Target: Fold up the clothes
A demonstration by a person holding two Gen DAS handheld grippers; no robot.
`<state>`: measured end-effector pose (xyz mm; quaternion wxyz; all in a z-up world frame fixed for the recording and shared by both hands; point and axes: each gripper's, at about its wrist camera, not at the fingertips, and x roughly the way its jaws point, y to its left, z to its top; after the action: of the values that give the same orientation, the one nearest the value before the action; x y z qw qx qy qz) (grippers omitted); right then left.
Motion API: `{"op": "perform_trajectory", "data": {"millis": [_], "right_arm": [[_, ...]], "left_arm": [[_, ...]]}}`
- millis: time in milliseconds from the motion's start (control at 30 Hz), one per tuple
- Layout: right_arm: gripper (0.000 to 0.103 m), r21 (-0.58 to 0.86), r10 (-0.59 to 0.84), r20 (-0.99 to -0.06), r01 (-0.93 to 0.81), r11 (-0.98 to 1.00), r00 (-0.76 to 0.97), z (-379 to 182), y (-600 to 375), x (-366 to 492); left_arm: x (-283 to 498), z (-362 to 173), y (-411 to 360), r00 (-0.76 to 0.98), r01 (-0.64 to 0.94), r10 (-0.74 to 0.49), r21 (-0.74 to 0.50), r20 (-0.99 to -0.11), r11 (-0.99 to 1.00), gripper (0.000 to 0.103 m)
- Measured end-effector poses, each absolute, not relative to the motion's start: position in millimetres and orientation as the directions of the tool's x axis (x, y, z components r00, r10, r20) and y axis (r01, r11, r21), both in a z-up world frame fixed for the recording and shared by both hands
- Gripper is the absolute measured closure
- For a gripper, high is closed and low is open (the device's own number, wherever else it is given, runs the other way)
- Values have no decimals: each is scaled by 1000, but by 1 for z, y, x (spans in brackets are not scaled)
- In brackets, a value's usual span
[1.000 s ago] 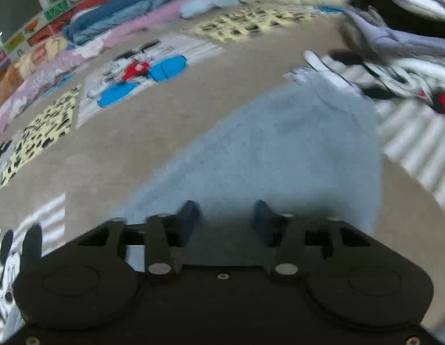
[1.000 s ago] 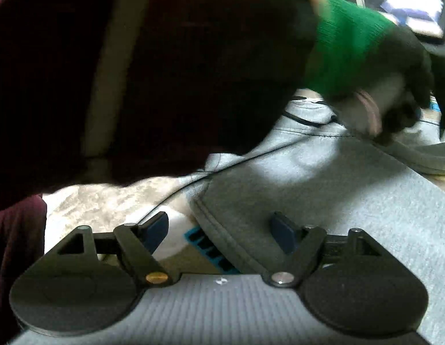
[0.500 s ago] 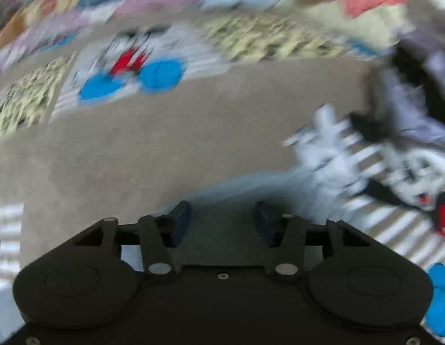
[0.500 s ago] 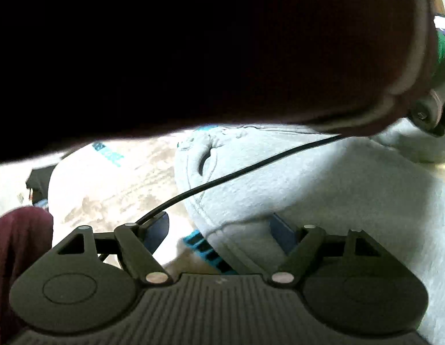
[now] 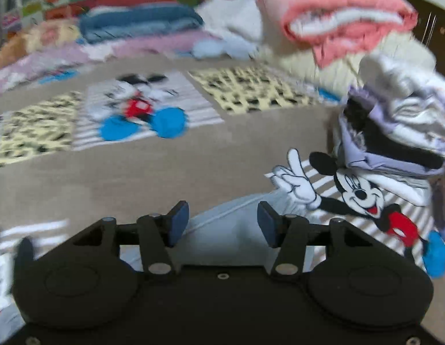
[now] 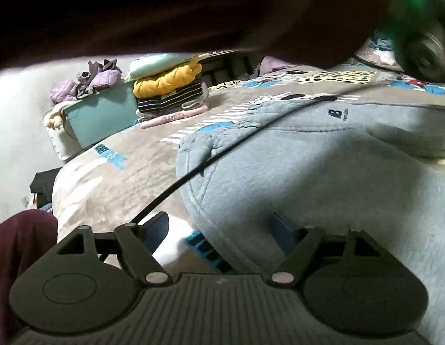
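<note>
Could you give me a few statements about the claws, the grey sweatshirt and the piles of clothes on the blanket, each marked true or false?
1. Both fingers of the left claw are spread, with nothing pinched between them. True.
2. The right claw is shut on the hem of the grey sweatshirt. False: its fingers stand apart, and the hem only lies between them.
3. A black cable runs across the sweatshirt in the right wrist view. True.
4. The yellow garment lies at the bottom of its pile. False: it sits on a striped black-and-white garment.
5. The blanket is plain, without prints. False: it bears cartoon mouse figures.
</note>
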<state>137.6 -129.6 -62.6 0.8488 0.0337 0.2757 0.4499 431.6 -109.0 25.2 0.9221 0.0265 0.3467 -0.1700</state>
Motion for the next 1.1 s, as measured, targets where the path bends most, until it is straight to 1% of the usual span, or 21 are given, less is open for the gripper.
{"op": "perform_trajectory", "data": {"millis": [33,100,133,233,267,400,500,633,733,867,967,1100], "right_arm": [[25,310,784,-436,-744,592,442,-62,-129,136],[25,314,787,-429,-744,590,443,-61,-128,141],[25,308,787,-425,-746,591,448,-58,-123,142],[26,259,781,-413,-762,593,468,-50,-130,134],[26,237,779,-408,-768,595,477,-46,-132,129],[26,142,768,-385,-789,598,512,-30,-142,105],[26,69,735,-388,-778,625,556,-24,-161,87],[27,-53,655,-403,-731,681,639,-23,-187,65],[30,-180,546,-414,-653,735,728,-30,-205,52],[30,-353,404,-444,-570,742,800,-48,-228,36],[31,-434,315,-463,-521,735,829,-58,-242,31],[31,-532,224,-455,-465,708,862,-67,-253,28]], "left_arm": [[414,31,-93,717,319,-278,-52,-639,946,50],[374,40,-64,749,301,-234,3,-619,954,45],[351,43,-51,768,293,-201,54,-608,955,43],[287,40,-27,818,259,-73,254,-570,932,43],[265,36,-21,830,247,-42,299,-556,922,43],[187,10,2,845,235,-14,347,-535,908,42],[142,-12,10,848,236,0,378,-530,895,42],[104,-38,11,860,239,45,479,-509,845,42],[86,-51,8,872,245,96,598,-480,763,42],[68,-71,7,893,280,113,732,-437,621,41],[63,-85,10,905,273,136,795,-404,542,41],[62,-102,17,909,271,162,841,-384,469,41]]}}
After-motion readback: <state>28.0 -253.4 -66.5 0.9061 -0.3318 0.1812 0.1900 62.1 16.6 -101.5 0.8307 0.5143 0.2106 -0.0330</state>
